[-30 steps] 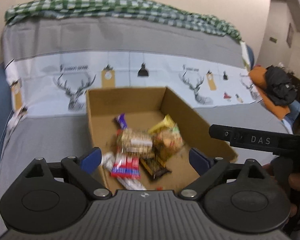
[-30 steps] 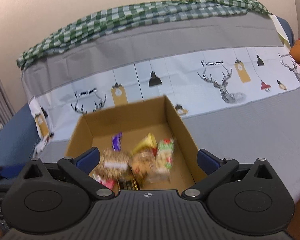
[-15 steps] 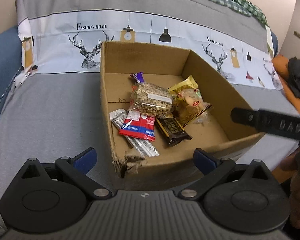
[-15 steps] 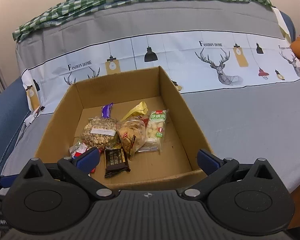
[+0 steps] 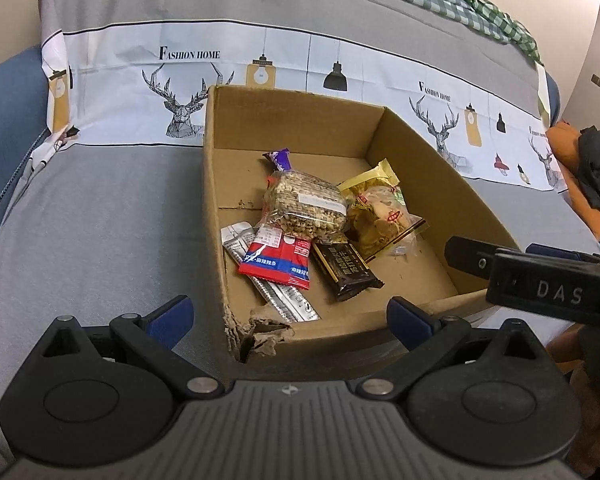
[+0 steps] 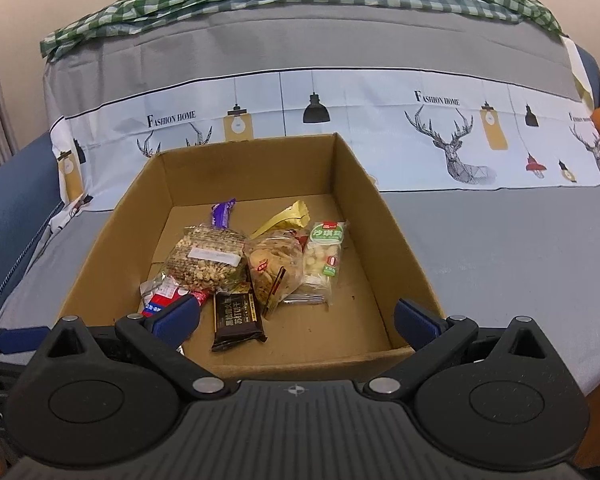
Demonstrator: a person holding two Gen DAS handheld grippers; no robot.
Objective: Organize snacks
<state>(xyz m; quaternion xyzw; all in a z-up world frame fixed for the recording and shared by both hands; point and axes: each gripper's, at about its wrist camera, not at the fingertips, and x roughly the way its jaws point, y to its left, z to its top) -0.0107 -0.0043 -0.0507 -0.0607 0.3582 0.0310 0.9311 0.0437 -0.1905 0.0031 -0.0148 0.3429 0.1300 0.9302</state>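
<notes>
Left wrist view looks down into an open cardboard box (image 5: 440, 184) standing on a grey sofa cover (image 5: 100, 220), its torn near corner between the fingers of the left gripper (image 5: 290, 314). That gripper has just finished spreading and its jaws stand wide with nothing gripped; both blue pads hang short of the snacks. In the box, a silver packet (image 5: 276, 292) and a dark chocolate bar (image 5: 346, 270) lie with their long axes running from the far wall toward the near rim, a red packet (image 5: 278, 260) lies across the silver one, and a clear bag of nut brittle (image 5: 306, 208) rests behind them beside a clear cookie bag (image 5: 380, 220). Right wrist view shows the same cardboard box from its near rim, the right gripper (image 6: 296, 318) spread wide and empty above that rim. Here the chocolate bar points lengthwise toward the camera, and a green-labelled packet (image 6: 322, 264) lies alongside the cookie bag, its length running toward the far wall.
</notes>
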